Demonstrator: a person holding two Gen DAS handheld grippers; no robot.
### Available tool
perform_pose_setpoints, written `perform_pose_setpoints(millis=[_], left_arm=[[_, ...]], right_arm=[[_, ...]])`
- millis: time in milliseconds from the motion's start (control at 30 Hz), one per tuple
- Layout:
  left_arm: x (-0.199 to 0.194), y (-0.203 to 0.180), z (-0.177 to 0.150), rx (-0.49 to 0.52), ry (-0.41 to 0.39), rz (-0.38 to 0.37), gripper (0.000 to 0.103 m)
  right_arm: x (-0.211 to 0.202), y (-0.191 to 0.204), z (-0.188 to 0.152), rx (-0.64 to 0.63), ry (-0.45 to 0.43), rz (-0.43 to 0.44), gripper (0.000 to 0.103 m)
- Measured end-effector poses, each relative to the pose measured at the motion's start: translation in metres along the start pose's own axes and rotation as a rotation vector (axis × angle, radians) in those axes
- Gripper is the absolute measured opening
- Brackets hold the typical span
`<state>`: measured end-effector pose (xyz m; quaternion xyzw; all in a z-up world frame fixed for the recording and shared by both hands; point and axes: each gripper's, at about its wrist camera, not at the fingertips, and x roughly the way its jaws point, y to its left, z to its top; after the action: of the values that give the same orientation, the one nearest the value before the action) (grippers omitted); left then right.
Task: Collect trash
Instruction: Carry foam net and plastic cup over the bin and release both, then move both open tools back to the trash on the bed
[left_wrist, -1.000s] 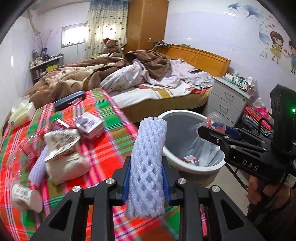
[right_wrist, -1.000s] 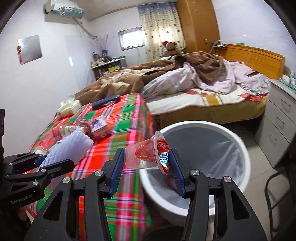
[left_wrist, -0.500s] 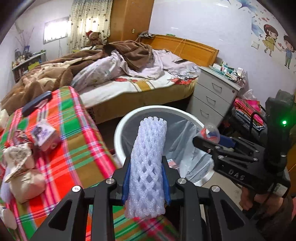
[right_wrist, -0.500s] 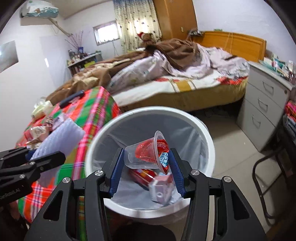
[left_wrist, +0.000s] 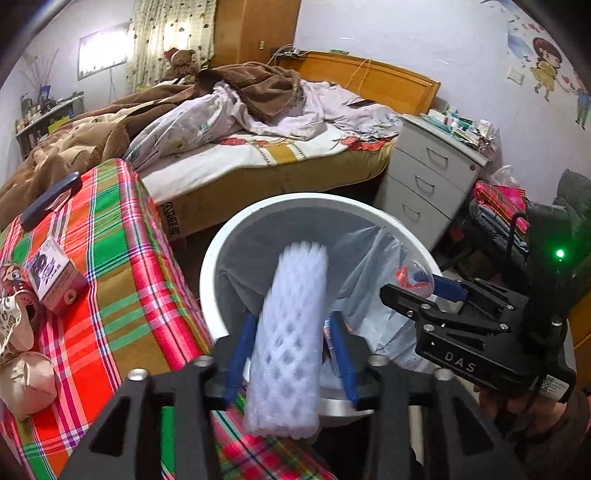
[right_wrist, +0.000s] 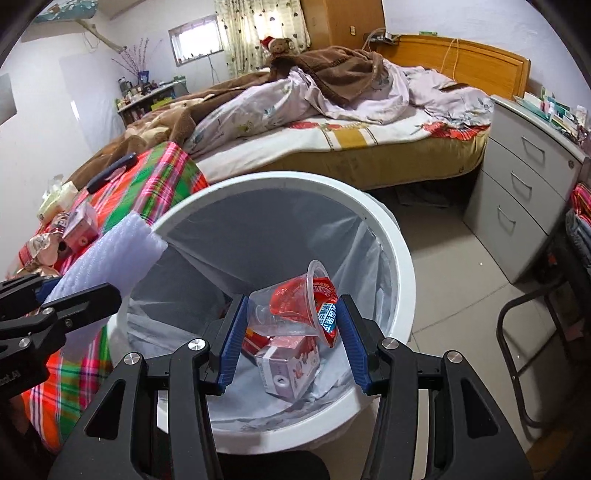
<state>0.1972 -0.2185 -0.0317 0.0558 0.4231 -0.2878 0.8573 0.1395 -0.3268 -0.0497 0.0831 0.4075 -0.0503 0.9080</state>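
Soft daylight enters through the window (left_wrist: 103, 50) at upper left, slightly blown out. Shadows are faint. The foam sleeve (left_wrist: 288, 332) is motion-blurred. Fisheye bending and dark vignetting mark the corners.

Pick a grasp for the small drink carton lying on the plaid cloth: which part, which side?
Probably best from above. The carton lies flat on the plaid cloth, so its broad printed face points up and its flat side walls stand clear. Close the claw across the narrower pair of walls at mid-body. A red can sits close on its left, so keep the pads off that side.
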Motion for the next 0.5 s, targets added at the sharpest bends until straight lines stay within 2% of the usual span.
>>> perform_pose_setpoints(millis=[33, 100, 500], left_arm=[[0.000, 0.001, 0.000, 0.000, -0.004, -0.003, 0.047], [-0.002, 0.002, 0.000, -0.001, -0.010, 0.001, 0.048], [-0.039, 0.017, -0.010, -0.046, -0.068, 0.017, 0.050]], right_arm=[[0.001, -0.001, 0.001, 0.002, -0.002, 0.001, 0.062], [-0.002, -0.001, 0.000, 0.001, -0.009, 0.010, 0.067], [-0.018, 0.009, 0.002, 0.017, -0.059, 0.014, 0.067]])
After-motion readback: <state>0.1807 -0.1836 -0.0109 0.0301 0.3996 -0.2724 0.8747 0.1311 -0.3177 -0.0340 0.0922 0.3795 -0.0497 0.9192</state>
